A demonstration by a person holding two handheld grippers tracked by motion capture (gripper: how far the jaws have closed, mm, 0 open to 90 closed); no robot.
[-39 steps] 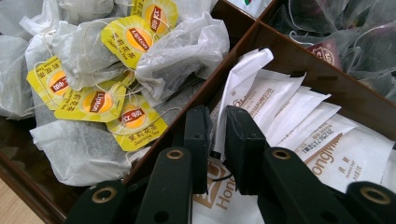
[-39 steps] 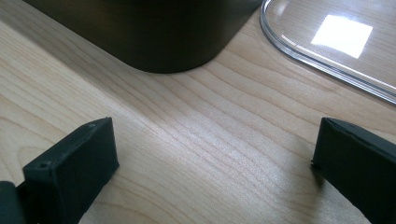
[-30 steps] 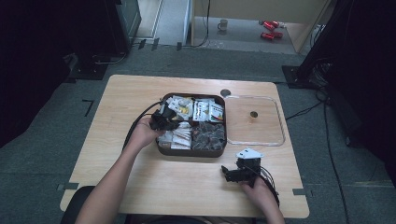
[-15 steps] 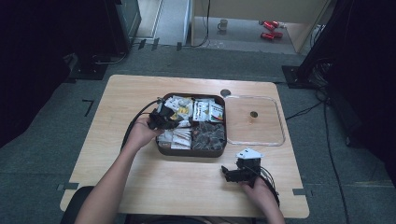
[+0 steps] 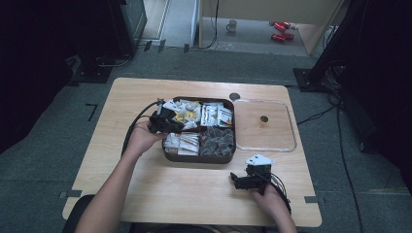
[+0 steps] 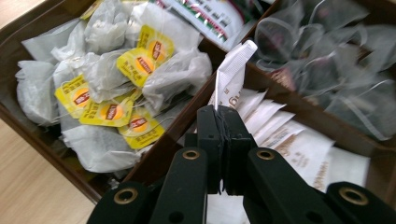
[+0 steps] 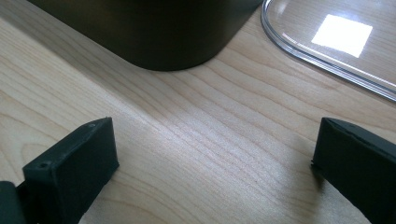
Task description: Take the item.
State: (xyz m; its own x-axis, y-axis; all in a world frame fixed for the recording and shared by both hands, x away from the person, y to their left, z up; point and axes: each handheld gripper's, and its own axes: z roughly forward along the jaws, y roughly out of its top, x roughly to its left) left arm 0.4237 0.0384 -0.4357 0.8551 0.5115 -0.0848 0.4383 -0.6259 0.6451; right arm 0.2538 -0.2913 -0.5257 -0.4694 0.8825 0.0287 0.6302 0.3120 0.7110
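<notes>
- Pinching a white paper sachet [image 6: 232, 70] w/ left tool [image 6: 218, 112], jaws clamped on it, above dark brown divided box [image 5: 167, 155], probably for pulling one clear.
- Right tool [image 5: 239, 180] resting wide apart, holding nothing, on pale wood desk [image 5: 160, 194], likely waiting.

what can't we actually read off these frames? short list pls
- Print on the white sachet pinched in the left tongs: left gripper view, partly covered by the jaws, too few letters to read.
- Contents of the tea box: high view, too small to tell packet types.
- Small round thing under the clear lid: high view, too small to identify.
- Right tongs tips: right gripper view, cut off by the edges.
</notes>
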